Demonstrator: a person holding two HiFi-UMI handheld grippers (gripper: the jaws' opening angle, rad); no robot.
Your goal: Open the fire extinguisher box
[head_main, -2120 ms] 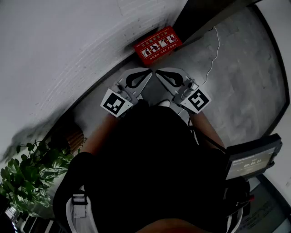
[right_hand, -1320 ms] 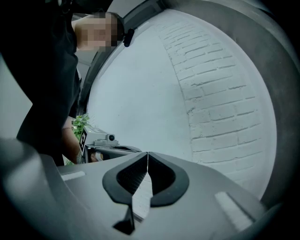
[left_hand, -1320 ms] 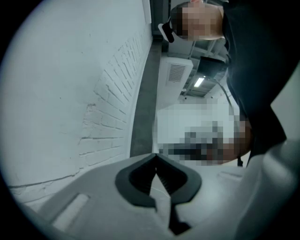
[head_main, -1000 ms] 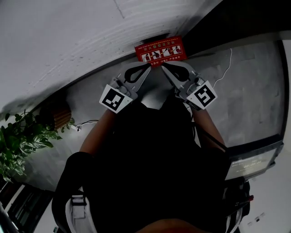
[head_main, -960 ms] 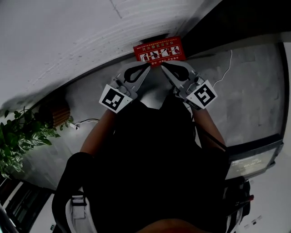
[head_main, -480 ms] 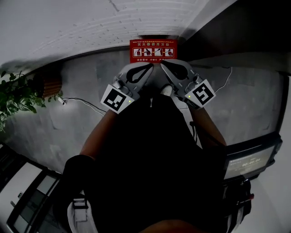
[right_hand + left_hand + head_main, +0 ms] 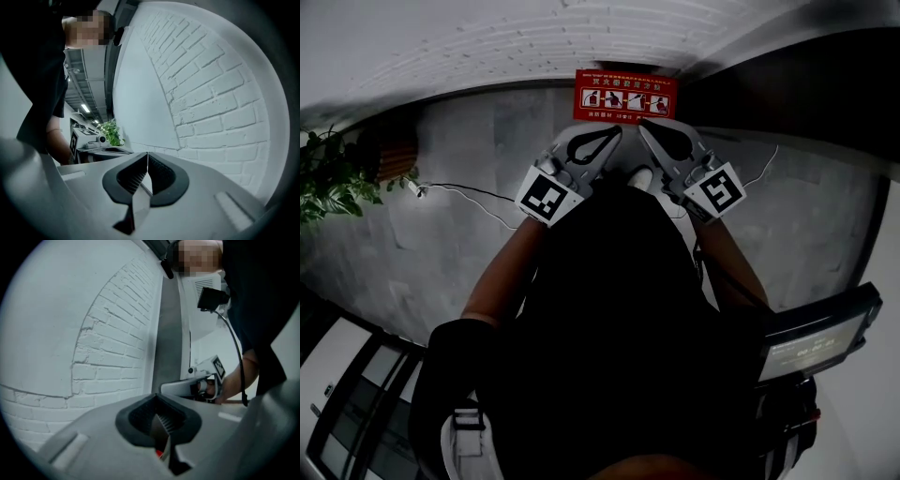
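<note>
While tip-first near the fire extinguisher box (image 7: 624,95), left hand-held gripper (image 7: 616,132), right hand-held gripper (image 7: 643,125): closed, empty.

White brick wall (image 7: 441,47) spans the top | grey floor (image 7: 412,262) lies below it | leafy plant (image 7: 323,183) stands far left | white cable (image 7: 469,195) trails across the floor | dark-framed screen (image 7: 817,339) sits lower right

The grey tiled floor (image 7: 441,244) runs up to a white brick wall (image 7: 487,37). A red fire extinguisher box (image 7: 624,96) stands on it against that wall. A thin white cable (image 7: 469,195) trails across the floor at the left, near a leafy plant (image 7: 328,183); a second cable (image 7: 764,164) lies at the right
</note>
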